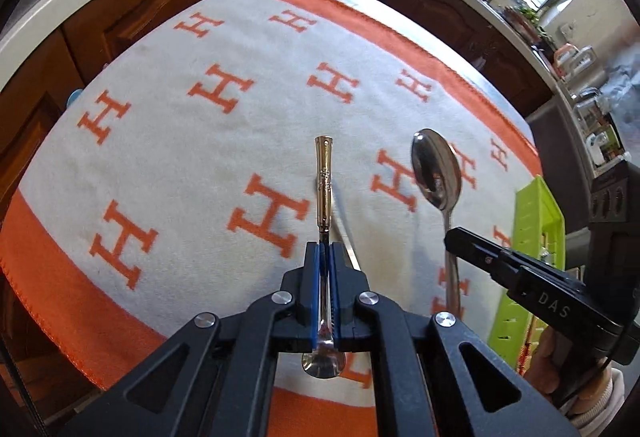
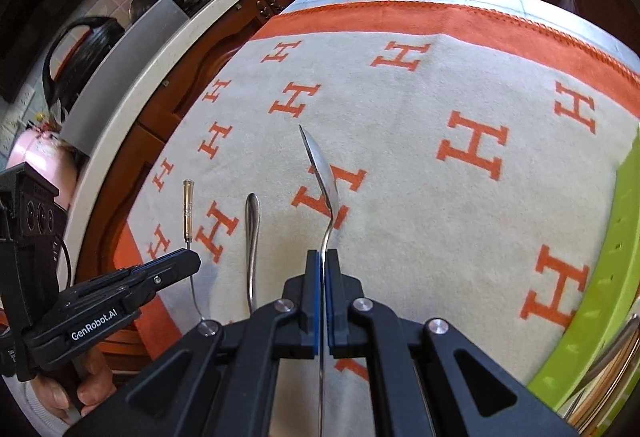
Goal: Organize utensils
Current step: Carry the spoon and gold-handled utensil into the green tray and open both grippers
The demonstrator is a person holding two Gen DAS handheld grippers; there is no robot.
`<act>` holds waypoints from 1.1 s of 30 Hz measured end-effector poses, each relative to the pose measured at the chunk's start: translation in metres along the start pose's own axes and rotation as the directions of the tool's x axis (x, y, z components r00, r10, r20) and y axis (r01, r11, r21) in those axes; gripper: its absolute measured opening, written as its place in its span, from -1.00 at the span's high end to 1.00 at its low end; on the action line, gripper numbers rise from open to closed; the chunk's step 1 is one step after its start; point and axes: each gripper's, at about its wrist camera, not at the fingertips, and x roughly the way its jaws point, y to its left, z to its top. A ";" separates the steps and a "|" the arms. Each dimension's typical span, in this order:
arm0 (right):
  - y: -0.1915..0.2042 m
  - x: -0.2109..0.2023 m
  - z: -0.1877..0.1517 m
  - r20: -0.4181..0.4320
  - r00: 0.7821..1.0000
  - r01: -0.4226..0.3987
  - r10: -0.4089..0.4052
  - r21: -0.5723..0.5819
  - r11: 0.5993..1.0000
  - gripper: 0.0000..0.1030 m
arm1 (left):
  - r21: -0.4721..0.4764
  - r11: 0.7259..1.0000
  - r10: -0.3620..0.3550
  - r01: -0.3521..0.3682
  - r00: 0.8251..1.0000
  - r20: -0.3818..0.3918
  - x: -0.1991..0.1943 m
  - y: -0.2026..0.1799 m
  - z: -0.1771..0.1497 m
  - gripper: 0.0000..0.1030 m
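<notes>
orange-bordered cream cloth with orange h letters [image 1: 168, 141] covers the table in both views. only the left wrist view looks into the bowl of the large silver spoon [image 1: 436, 169] and shows the small round bowl of the gold-handled little spoon [image 1: 325, 177] hanging below the pads, near the camera. only the right wrist view shows a third, plain silver utensil handle [image 2: 253, 237] lying on the cloth between the two held pieces, and metal and wooden handles inside the lime green plastic basket [image 2: 600, 317] at the right edge; that basket appears in the left wrist view as a thin green strip.

the left gripper [image 1: 325, 253] is clamped on the thin stem of the gold-handled little spoon, gold end pointing away, lifted off the cloth. the right gripper [image 2: 323, 261] is pressed together on the handle of the large silver spoon, seen edge-on, bowl forward and clear of the cloth. a hand [image 2: 86, 385] grips the left tool.
</notes>
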 end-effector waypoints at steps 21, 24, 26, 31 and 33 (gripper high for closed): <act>-0.087 -0.150 -0.046 0.217 0.970 0.035 -0.111 0.326 0.945 0.97 | 0.348 0.905 -0.202 0.245 0.967 -0.154 -0.002 -0.195 -0.011 0.96; -0.109 -0.157 -0.058 0.214 0.957 0.102 -0.198 0.392 0.914 0.97 | 0.386 0.881 -0.213 0.274 0.958 -0.193 0.009 -0.222 -0.018 0.96; -0.121 -0.155 -0.063 0.203 0.949 0.134 -0.240 0.430 0.893 0.97 | 0.405 0.869 -0.210 0.284 0.953 -0.217 0.018 -0.236 -0.025 0.96; -0.142 -0.148 -0.074 0.170 0.943 0.171 -0.286 0.487 0.856 0.97 | 0.434 0.848 -0.203 0.306 0.942 -0.267 0.039 -0.254 -0.039 0.96; -0.145 -0.142 -0.073 0.156 0.945 0.176 -0.288 0.497 0.849 0.97 | 0.433 0.847 -0.201 0.308 0.940 -0.275 0.045 -0.255 -0.041 0.96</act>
